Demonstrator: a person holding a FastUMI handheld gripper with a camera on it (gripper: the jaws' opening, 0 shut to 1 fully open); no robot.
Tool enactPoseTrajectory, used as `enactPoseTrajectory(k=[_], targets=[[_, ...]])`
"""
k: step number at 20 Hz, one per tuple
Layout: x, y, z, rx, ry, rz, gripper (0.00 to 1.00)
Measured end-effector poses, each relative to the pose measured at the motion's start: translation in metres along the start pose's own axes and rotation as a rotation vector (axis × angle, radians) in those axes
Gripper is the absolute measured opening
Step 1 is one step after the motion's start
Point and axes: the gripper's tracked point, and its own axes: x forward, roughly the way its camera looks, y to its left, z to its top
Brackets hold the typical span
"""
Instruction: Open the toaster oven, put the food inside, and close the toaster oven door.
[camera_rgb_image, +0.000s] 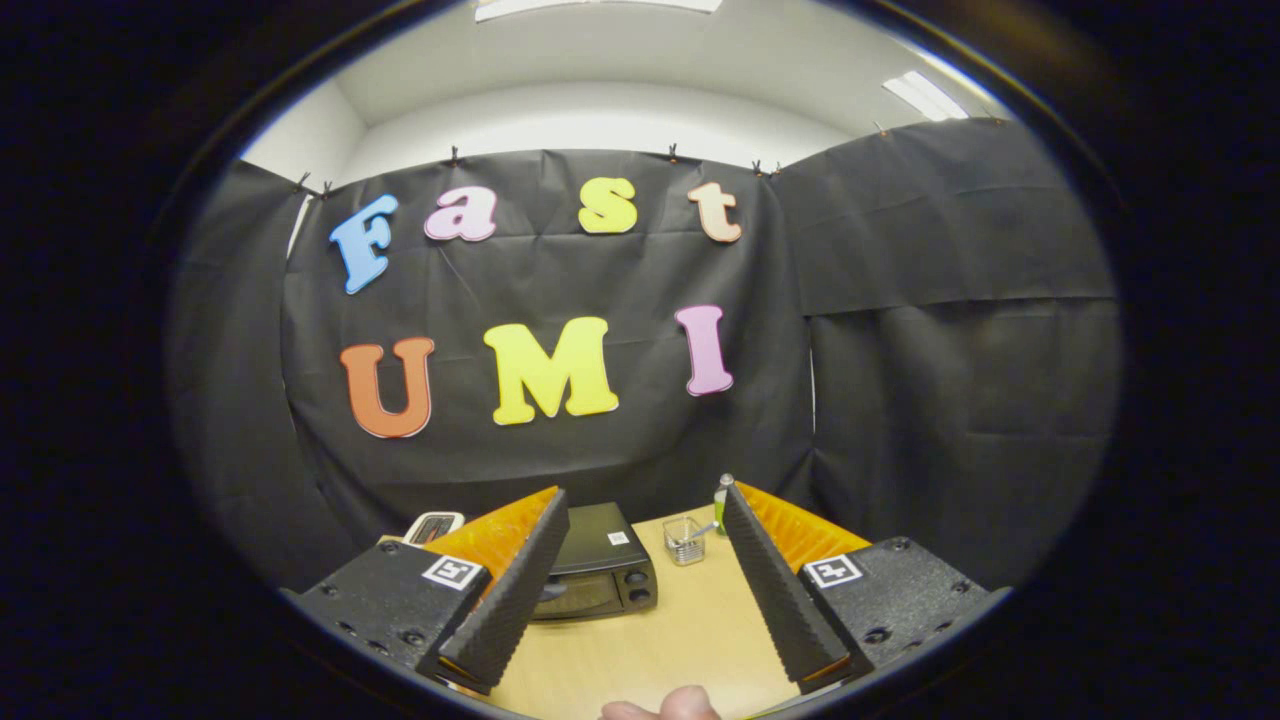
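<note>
A black toaster oven (600, 575) stands on the wooden table (660, 640), its glass door shut, partly hidden behind my left finger. My gripper (645, 510) is held high above the table, open, nothing between its fingers. The oven lies just beyond the left finger (510, 595). I cannot pick out the food in this view.
A clear glass cup (684, 540) with something in it stands right of the oven, and a small green bottle (722, 503) is behind it. A white object (433, 526) sits left of the oven. A fingertip (665, 708) of a person shows at the table's near edge.
</note>
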Motion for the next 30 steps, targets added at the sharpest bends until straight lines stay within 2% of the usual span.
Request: enactPoseTrajectory(k=[3, 10, 16, 22, 30], targets=[[-0.002, 0.002, -0.006, -0.023, 0.036, 0.011, 1.0], [-0.005, 0.002, -0.006, -0.052, 0.026, 0.025, 1.0], [0.012, 0.023, -0.025, -0.031, 0.055, 0.095, 1.0], [0.041, 0.053, -0.069, -0.025, 0.156, 0.16, 1.0], [0.11, 0.112, -0.167, -0.084, 0.362, 0.285, 1.0]])
